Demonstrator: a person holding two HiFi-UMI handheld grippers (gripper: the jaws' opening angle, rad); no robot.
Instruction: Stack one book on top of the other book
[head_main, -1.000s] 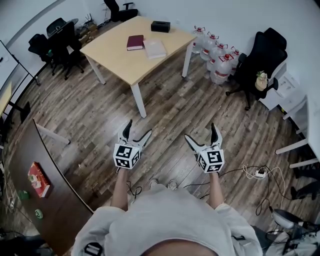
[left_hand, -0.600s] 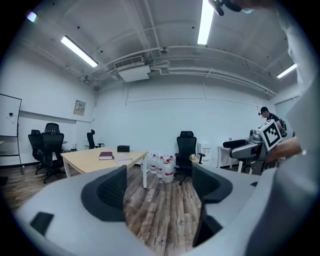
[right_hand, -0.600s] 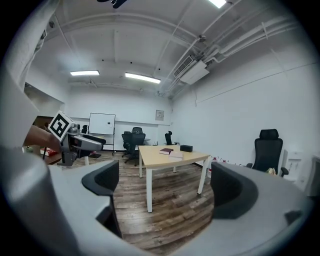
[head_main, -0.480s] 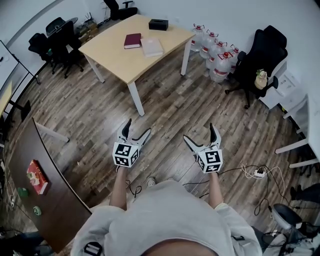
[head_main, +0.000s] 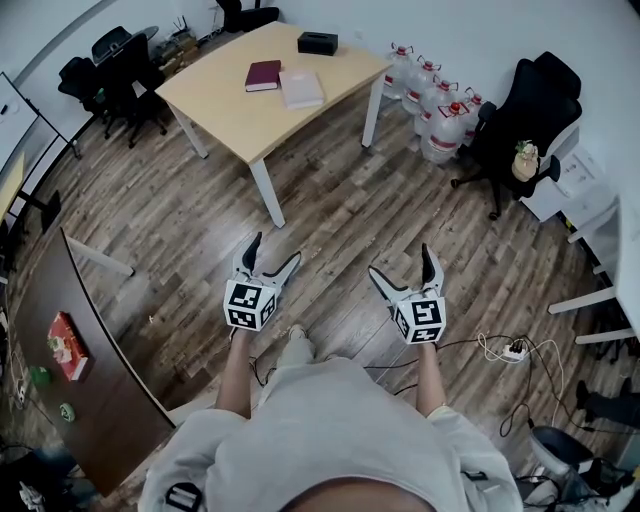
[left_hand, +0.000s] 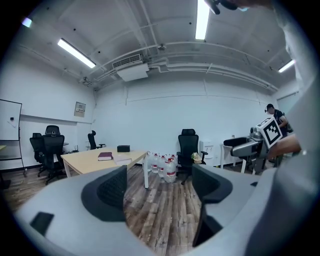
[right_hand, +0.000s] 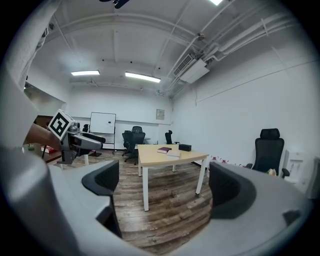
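Observation:
A dark red book (head_main: 263, 75) and a pale book (head_main: 301, 88) lie side by side on a light wooden table (head_main: 230, 110) at the far end of the room. Both show small in the left gripper view, the red book (left_hand: 105, 156) beside the pale book (left_hand: 121, 159), and in the right gripper view as red book (right_hand: 164, 149) and pale book (right_hand: 173, 153). My left gripper (head_main: 268, 255) and right gripper (head_main: 402, 268) hang open over the wooden floor, well short of the table, nothing between their jaws.
A black box (head_main: 317, 42) sits at the table's far edge. Several water jugs (head_main: 432, 110) and a black office chair (head_main: 520, 110) stand right of the table. A dark table (head_main: 95, 370) with a red item lies at my left. Cables and a power strip (head_main: 515, 349) trail at right.
The whole view has crept forward: the table and books sit slightly nearer. Both grippers stay open and level.

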